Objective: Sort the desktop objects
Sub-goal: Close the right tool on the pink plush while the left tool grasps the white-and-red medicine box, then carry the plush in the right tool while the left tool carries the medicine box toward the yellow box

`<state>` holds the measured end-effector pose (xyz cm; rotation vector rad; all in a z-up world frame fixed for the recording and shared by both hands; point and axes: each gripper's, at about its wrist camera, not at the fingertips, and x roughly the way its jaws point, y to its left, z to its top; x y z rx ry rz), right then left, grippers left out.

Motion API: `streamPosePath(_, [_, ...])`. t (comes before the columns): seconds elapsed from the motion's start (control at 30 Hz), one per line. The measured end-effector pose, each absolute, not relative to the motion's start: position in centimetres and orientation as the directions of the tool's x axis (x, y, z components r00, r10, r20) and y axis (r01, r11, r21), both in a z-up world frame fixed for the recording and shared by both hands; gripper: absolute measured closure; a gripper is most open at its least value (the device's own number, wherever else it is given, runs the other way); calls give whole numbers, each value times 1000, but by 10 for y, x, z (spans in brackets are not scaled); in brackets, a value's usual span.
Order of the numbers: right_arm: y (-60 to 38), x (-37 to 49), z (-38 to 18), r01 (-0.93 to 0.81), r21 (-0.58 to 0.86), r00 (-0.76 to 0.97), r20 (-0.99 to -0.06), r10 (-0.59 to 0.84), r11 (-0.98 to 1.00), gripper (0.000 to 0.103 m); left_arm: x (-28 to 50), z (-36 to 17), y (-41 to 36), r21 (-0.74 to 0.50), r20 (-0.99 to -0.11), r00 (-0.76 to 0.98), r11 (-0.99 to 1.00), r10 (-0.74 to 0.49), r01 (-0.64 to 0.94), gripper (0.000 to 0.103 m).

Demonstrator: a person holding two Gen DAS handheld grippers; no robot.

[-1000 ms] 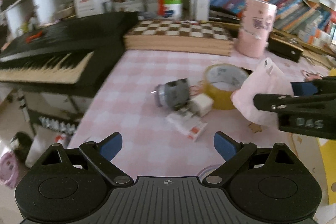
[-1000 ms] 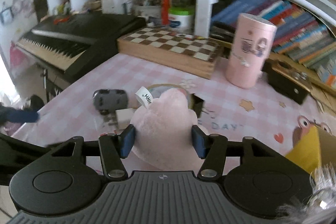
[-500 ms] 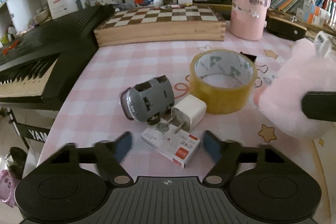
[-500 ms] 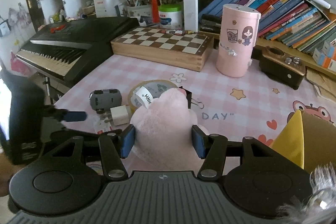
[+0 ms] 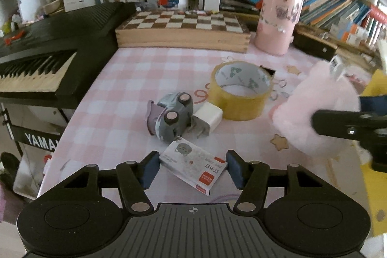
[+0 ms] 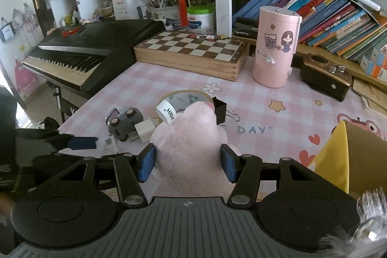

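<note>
Two tongs work over a pink checked surface. The left tongs have just been closing, and a small white box with a red corner now lies flat between their blue pads; the left pad sits at the box's edge, while a thin gap shows at the right pad, so they are not yet clamped on it. The right tongs are clenched on a pink plush toy, held above the surface with its white label sticking out at the top left.

Just beyond the box, a grey toy car lies tipped on its side, wheels showing, touching a white plug adapter. A roll of yellowish tape stands just behind the adapter, with a black binder clip beside it. A wooden chessboard box and a pink cylindrical container stand at the back, near a black keyboard at the left. A yellow cardboard box sits at the right edge in the right wrist view.
</note>
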<state>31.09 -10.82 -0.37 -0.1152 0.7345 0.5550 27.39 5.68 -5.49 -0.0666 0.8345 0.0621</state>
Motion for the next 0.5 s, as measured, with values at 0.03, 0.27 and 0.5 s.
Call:
streamPosePath(0.03, [-108, 308, -2, -513, 92, 609, -662, 438, 853, 50, 269, -50, 58, -44, -735, 678, 996, 22, -81, 44])
streamPosePath(0.27, [-111, 280, 9, -508, 93, 619, -652, 438, 856, 50, 236, -21, 66, -85, -684, 729, 993, -3, -76, 44])
streamPosePath(0.5, [-112, 248, 15, -493, 101, 626, -648, 434, 864, 50, 201, -4, 68, -95, -650, 759, 995, -31, -41, 44])
